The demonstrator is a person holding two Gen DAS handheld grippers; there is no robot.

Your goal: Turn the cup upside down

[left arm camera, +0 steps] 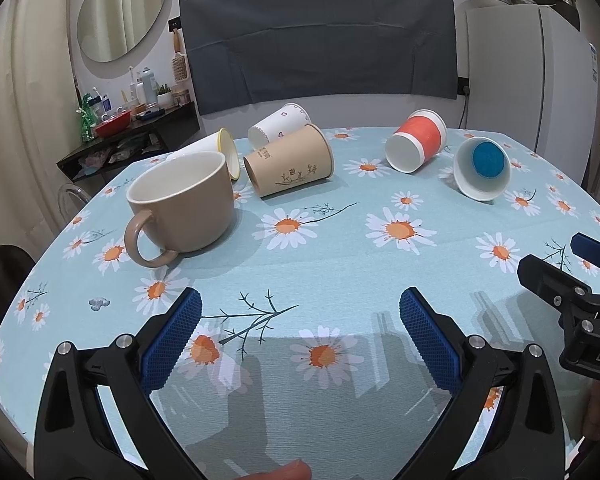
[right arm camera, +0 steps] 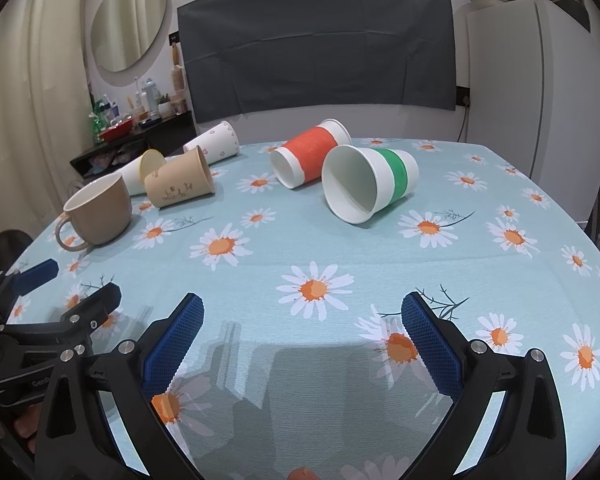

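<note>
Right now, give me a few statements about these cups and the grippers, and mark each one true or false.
1. The beige mug stands upright. True.
2. The left hand-held gripper holds a cup. False: it is open and empty.
3. The orange-banded cup lies on its side. True.
4. The green-banded cup stands upside down. False: it lies on its side.
5. The right hand-held gripper is open. True.
</note>
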